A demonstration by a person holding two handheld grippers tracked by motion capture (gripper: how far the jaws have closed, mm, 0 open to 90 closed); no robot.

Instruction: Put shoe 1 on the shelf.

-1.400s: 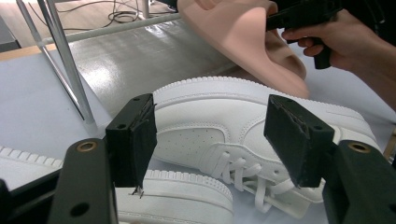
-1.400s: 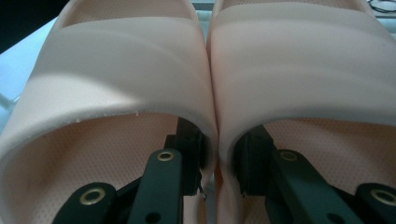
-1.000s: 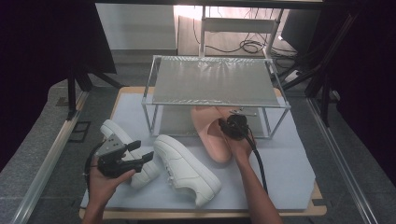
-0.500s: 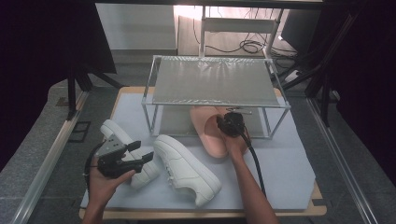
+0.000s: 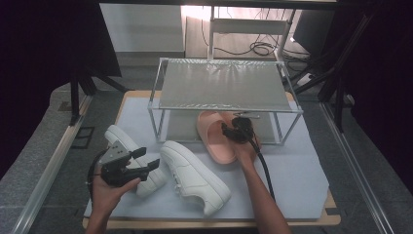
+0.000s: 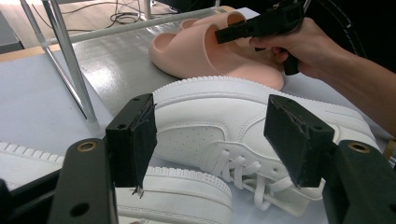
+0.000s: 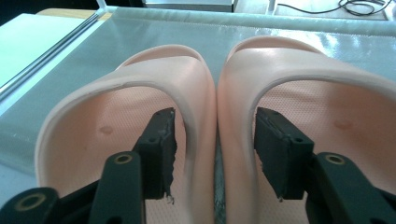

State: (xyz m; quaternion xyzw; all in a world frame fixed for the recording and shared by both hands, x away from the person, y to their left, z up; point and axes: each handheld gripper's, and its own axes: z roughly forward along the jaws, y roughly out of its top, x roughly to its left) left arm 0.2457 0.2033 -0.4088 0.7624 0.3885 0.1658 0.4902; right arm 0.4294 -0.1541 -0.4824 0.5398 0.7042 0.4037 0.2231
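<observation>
Slippers (image 7: 210,116): pink pair, side by side and touching, lying partly under the wire rack (image 5: 224,85). Right gripper (image 7: 214,154) open, one jaw inside each slipper, the two adjoining inner walls between the jaws; not clamped. Left gripper (image 6: 219,140) open, empty, held above the white sneakers (image 6: 233,126). Far sneaker seen between its jaws, near sneaker just below them. In the high view the left gripper (image 5: 146,163) sits over the left sneaker (image 5: 124,146); right gripper (image 5: 229,130) at the slippers (image 5: 212,136).
</observation>
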